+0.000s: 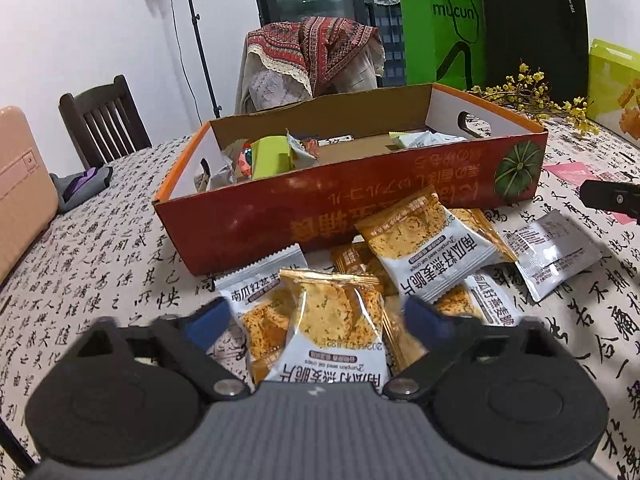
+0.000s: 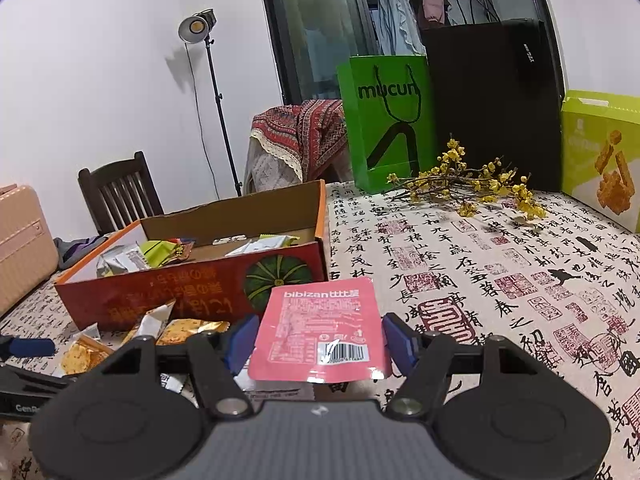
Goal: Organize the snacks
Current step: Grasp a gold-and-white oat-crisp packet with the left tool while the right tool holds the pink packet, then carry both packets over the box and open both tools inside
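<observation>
An open red cardboard box (image 1: 256,216) holds several snack packets; it also shows in the right wrist view (image 2: 168,292). In front of it lie several pumpkin-seed oat crisp packets (image 1: 432,248) and a grey sachet (image 1: 556,252). My left gripper (image 1: 316,316) is open around one upright crisp packet (image 1: 336,320), its blue pads apart from the packet's sides. My right gripper (image 2: 318,338) stands either side of a pink bibizan packet (image 2: 320,332), which stays lifted above the table; its blue pads touch the packet's edges.
A green paper bag (image 2: 384,120), a black bag (image 2: 492,100), a lime snack box (image 2: 600,156) and yellow flower sprigs (image 2: 472,184) stand at the table's back. A pink case (image 1: 20,184) and a dark chair (image 1: 100,120) are at the left.
</observation>
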`<state>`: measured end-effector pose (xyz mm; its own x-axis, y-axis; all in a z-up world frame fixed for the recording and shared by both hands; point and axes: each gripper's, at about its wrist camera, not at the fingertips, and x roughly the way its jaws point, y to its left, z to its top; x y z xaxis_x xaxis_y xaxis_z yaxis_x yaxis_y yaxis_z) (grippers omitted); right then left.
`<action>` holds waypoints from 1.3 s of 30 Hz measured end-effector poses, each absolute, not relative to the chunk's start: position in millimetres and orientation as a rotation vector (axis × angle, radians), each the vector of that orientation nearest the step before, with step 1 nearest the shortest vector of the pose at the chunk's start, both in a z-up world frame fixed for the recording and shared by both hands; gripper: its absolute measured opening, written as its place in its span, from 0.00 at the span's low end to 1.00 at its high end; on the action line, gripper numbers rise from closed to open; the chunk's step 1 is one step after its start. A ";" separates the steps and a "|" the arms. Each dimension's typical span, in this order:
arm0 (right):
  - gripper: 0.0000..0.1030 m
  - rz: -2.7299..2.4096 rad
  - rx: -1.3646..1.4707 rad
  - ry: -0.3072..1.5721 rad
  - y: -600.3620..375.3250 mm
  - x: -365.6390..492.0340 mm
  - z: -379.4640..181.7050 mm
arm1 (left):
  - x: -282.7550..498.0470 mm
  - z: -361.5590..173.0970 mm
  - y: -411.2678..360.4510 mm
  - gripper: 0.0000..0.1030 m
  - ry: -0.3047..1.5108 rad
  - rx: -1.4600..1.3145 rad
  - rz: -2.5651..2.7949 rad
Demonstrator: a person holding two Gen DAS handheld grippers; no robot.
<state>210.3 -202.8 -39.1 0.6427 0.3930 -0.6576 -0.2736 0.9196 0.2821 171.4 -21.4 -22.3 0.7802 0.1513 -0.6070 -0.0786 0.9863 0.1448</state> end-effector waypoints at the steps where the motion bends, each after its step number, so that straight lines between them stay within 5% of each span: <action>1: 0.65 0.382 0.163 0.786 -202.8 210.5 -39.2 | 170.6 -21.7 -20.4 0.64 0.668 0.101 0.117; 2: 0.65 0.382 0.162 0.786 -202.7 210.6 -39.2 | 170.5 -22.1 -19.3 0.51 0.674 0.098 0.114; 7: 0.65 0.379 0.160 0.787 -202.4 210.7 -39.2 | 163.5 -18.9 -10.6 0.43 0.653 0.054 0.097; 39: 0.65 0.377 0.139 0.652 -196.2 215.2 12.9 | 151.8 77.4 20.9 0.41 0.396 -0.087 0.090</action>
